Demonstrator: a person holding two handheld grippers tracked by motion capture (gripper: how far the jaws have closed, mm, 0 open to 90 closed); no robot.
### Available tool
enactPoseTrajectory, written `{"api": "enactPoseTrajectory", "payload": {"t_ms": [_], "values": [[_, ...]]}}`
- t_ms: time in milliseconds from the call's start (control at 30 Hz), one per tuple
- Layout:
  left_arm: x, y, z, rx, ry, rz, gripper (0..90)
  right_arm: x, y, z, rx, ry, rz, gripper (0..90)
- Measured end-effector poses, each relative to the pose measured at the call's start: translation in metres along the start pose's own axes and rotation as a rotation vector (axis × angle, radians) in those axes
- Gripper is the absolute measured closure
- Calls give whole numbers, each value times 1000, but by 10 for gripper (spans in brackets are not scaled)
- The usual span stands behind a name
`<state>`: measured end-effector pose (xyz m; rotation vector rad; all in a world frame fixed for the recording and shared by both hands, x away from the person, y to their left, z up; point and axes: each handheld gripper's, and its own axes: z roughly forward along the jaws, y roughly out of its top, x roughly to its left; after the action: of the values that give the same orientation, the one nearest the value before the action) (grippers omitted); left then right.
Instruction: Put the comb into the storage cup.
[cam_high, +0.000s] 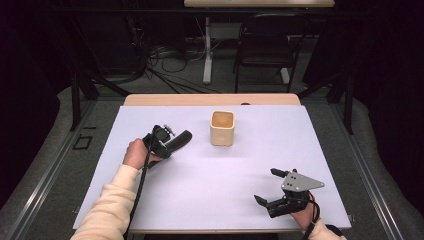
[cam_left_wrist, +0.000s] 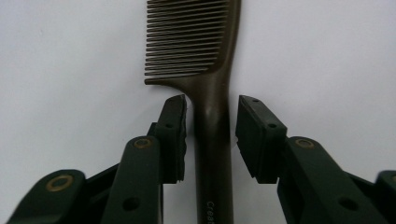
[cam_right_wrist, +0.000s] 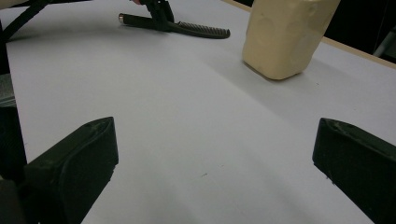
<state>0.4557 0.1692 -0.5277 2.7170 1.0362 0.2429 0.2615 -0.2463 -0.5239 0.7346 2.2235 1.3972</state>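
The left tongs (cam_left_wrist: 211, 123) straddle the handle of a dark comb (cam_left_wrist: 205, 70) lying flat on the white counter (cam_high: 200, 190), toward its left edge. One pad sits against the handle, the other just clear of it, so no grip yet. A cream cup (cam_high: 222, 128) stands near the far edge. The right tongs (cam_high: 267, 187) rest wide open and empty near the front right corner.
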Motion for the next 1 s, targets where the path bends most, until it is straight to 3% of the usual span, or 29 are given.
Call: {"api": "enactPoseTrajectory", "payload": {"t_ms": [467,733,1000], "values": [[4,0,1,-2,-50,-48,714,0,0,0,0,3,1,0],[6,-3,-2,-44,-64,-77,721,0,0,0,1,2,3,0],[5,-13,-13,-104,-67,-81,721,0,0,-1,2,3,5,0]]}}
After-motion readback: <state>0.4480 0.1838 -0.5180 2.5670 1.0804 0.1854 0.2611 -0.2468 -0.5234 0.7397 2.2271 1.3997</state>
